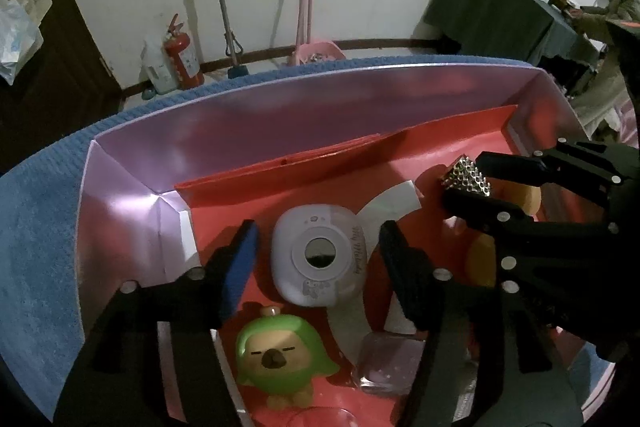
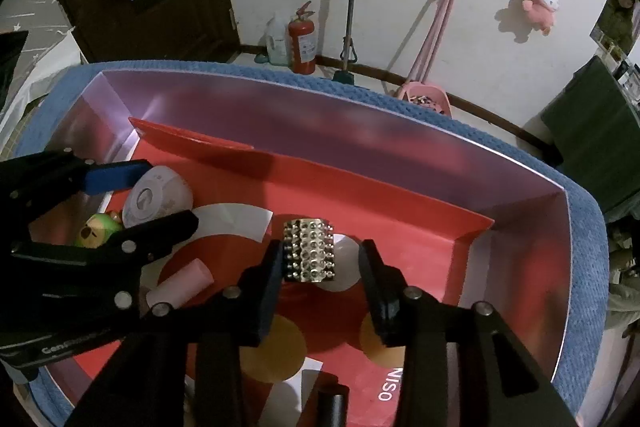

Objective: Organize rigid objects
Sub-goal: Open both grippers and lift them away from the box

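Observation:
A pink-walled box (image 1: 240,123) with a red floor (image 2: 400,211) sits on a blue mat. My left gripper (image 1: 318,247) is open inside it, its jaws on either side of a white round-cornered device (image 1: 318,255) lying flat on the floor. My right gripper (image 2: 320,263) is open around a silver studded block (image 2: 309,249), which stands on the floor next to the left finger; the block also shows in the left wrist view (image 1: 467,177). A green figurine (image 1: 280,355) and a clear lilac block (image 1: 388,363) lie near the left gripper. A pink cylinder (image 2: 180,287) lies beside the right gripper.
The blue mat (image 1: 36,227) surrounds the box. A red fire extinguisher (image 2: 303,45), a mop (image 2: 350,7) and a pink dustpan (image 2: 424,99) stand against the white wall behind. A dark-clothed table (image 1: 496,11) with small items is at the far right.

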`<state>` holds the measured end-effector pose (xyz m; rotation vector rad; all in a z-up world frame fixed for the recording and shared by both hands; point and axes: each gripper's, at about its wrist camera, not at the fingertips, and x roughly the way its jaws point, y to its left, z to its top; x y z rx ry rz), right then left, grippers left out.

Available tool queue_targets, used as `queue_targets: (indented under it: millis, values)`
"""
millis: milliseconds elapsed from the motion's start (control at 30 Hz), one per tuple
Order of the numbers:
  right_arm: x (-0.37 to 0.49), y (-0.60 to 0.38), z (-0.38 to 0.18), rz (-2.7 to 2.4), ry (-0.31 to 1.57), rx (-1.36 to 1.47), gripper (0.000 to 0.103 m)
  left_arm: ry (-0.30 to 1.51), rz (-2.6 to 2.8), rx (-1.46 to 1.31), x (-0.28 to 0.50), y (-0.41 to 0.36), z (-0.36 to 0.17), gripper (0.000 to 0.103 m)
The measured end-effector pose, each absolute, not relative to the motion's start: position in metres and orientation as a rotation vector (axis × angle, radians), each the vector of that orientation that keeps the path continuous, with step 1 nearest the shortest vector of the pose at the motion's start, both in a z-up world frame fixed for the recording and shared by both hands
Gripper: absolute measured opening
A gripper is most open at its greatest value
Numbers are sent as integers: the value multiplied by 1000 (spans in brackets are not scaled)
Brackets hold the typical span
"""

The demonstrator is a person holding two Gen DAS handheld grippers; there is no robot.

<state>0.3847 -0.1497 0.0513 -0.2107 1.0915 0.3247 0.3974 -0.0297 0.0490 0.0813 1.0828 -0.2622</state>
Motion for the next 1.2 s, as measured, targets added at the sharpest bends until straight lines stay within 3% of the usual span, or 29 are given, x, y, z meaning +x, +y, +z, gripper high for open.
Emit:
queue_targets:
  millis: [433,633,700,767,900,1000,1200]
  values:
    - [366,-158,74,310,1050,-219,52,1033,-233,67,379,-19,74,64]
    - [345,-166,103,296,992,-213,67,969,-228,54,353,-16,103,64]
    - [335,-169,114,296,967,-204,73,937,-227,51,342,-14,113,70]
    - [322,-173,127,295,931,-196,79,892,-231,39,330,-10,125,82]
    - [297,-177,148,298,862,-176,92,795,-256,21,301,-8,145,86]
    - [272,-180,158,287,790,-172,101,713,-253,-6,278,-3,154,95]
    - [225,-187,163,243,652,-182,103,596,-228,-45,243,7,150,98]
